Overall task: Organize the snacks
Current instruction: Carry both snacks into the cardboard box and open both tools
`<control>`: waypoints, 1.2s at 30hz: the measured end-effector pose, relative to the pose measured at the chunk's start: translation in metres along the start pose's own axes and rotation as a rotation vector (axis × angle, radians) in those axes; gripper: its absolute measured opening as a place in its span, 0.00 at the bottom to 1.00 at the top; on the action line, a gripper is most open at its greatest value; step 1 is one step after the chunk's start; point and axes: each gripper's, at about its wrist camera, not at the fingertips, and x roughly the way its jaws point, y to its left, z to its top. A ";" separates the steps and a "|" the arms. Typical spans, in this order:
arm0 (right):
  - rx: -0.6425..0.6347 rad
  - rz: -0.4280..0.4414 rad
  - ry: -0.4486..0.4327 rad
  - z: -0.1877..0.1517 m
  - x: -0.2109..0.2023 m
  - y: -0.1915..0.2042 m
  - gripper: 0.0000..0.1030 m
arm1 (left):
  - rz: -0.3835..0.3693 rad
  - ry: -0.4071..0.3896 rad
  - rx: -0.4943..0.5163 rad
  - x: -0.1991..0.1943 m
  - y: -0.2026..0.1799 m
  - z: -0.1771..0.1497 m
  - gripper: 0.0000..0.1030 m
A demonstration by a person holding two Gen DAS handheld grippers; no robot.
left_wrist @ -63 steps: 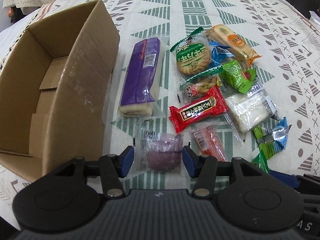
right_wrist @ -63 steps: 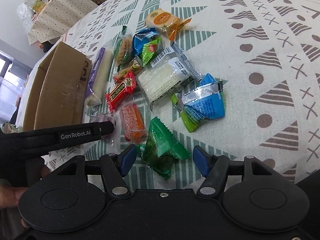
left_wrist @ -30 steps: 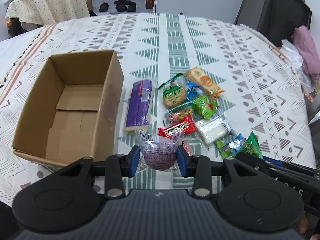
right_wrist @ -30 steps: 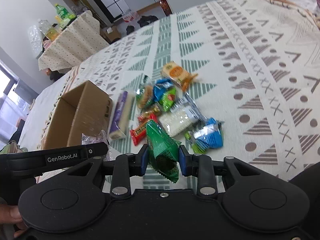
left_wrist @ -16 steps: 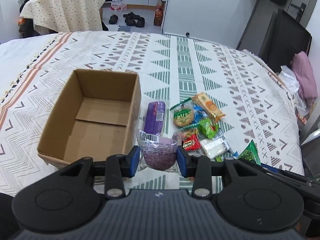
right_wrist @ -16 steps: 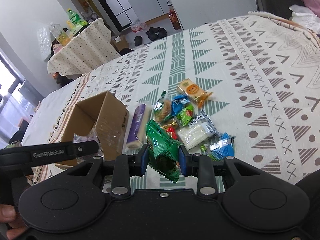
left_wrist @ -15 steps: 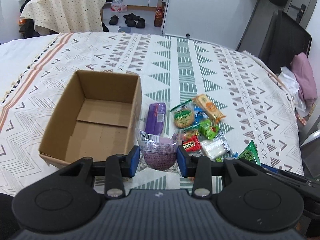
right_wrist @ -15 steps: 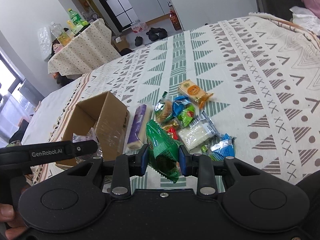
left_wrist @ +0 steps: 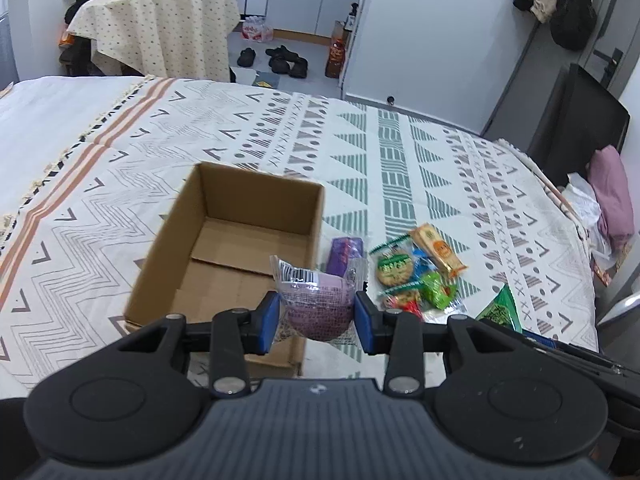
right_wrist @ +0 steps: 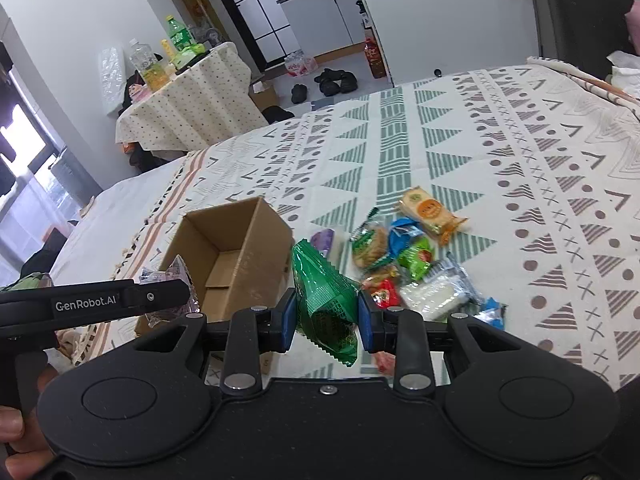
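Note:
My left gripper (left_wrist: 316,322) is shut on a clear packet with a purple bun (left_wrist: 316,304), held above the near right corner of the open cardboard box (left_wrist: 176,240). My right gripper (right_wrist: 326,320) is shut on a green snack bag (right_wrist: 324,300), held high beside the box (right_wrist: 244,228). The box holds nothing. The other snacks lie in a heap right of the box: a purple bar (left_wrist: 344,252), a green biscuit pack (left_wrist: 394,266), an orange pack (left_wrist: 438,248), a red pack (right_wrist: 384,292) and a white pack (right_wrist: 434,292).
The patterned cloth (left_wrist: 380,160) covers a wide bed-like surface. The left gripper (right_wrist: 80,304) shows at the left of the right wrist view. A small dotted-cloth table (left_wrist: 160,28) and shoes (left_wrist: 280,60) stand on the floor beyond.
Both grippers closed on their snacks and lifted them off the cloth. Both have since risen and drawn back, and the left one has shifted left toward the box.

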 end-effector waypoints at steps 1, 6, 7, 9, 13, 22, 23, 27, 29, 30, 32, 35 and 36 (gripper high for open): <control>-0.005 0.004 -0.001 0.001 0.001 0.003 0.30 | 0.001 -0.003 -0.006 0.000 0.004 0.001 0.38; -0.024 0.018 -0.003 0.004 0.006 0.020 0.30 | -0.003 -0.006 -0.041 -0.001 0.020 0.005 0.38; -0.028 0.019 -0.002 0.005 0.008 0.024 0.30 | -0.005 -0.006 -0.052 0.000 0.024 0.005 0.38; -0.031 0.023 -0.001 0.006 0.012 0.029 0.30 | -0.010 -0.010 -0.072 -0.001 0.032 0.007 0.38; -0.042 0.032 0.005 0.008 0.019 0.041 0.30 | -0.010 -0.017 -0.101 0.001 0.046 0.010 0.38; -0.079 0.059 0.025 0.013 0.043 0.070 0.30 | 0.001 -0.002 -0.182 0.017 0.080 0.016 0.38; -0.082 0.062 0.028 0.014 0.047 0.073 0.30 | 0.001 0.001 -0.189 0.019 0.084 0.016 0.38; -0.088 0.072 0.045 0.016 0.063 0.083 0.30 | 0.007 0.018 -0.215 0.031 0.097 0.018 0.39; -0.091 0.075 0.053 0.017 0.069 0.088 0.30 | 0.008 0.019 -0.208 0.035 0.100 0.018 0.39; -0.092 0.077 0.056 0.018 0.072 0.091 0.30 | 0.014 0.019 -0.208 0.037 0.101 0.019 0.41; -0.096 0.081 0.064 0.018 0.078 0.096 0.30 | 0.022 0.021 -0.213 0.040 0.104 0.019 0.42; -0.095 0.084 0.078 0.018 0.086 0.101 0.30 | 0.020 0.028 -0.226 0.042 0.108 0.020 0.52; -0.095 0.086 0.083 0.017 0.089 0.102 0.30 | 0.028 0.028 -0.225 0.042 0.109 0.020 0.54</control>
